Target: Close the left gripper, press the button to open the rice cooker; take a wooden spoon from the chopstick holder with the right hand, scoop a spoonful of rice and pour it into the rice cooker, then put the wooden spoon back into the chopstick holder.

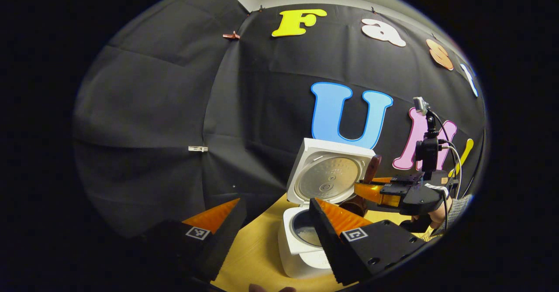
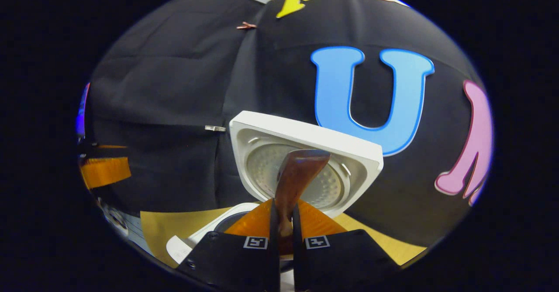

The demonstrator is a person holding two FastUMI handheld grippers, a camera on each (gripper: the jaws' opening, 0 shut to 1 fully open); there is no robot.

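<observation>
A black cloth wall hangs in soft folds behind a yellow wooden tabletop, pinned at its seams with small clips, and a strip of pale ceiling shows above the cloth at the top of the left gripper view. The cloth reaches down to the tabletop's far edge.

The white rice cooker stands on the tabletop close to that far edge, its lid swung up and open, the round metal inner plate facing forward. The inner pot shows dark with something pale at its bottom.

The left gripper hovers in front of the cooker, on its near side, with its jaws spread well apart and nothing between them.

The right gripper has its jaws clamped on the handle of the wooden spoon, which rises upright between them, its bowl in front of the open lid's inner plate. In the left gripper view the same gripper reaches in from the right, held by a hand in a grey knitted sleeve, with the spoon just beside the lid's right edge, above the cooker.

In the right gripper view, the cooker's body sits just beyond the fingers, on the tabletop.
</observation>
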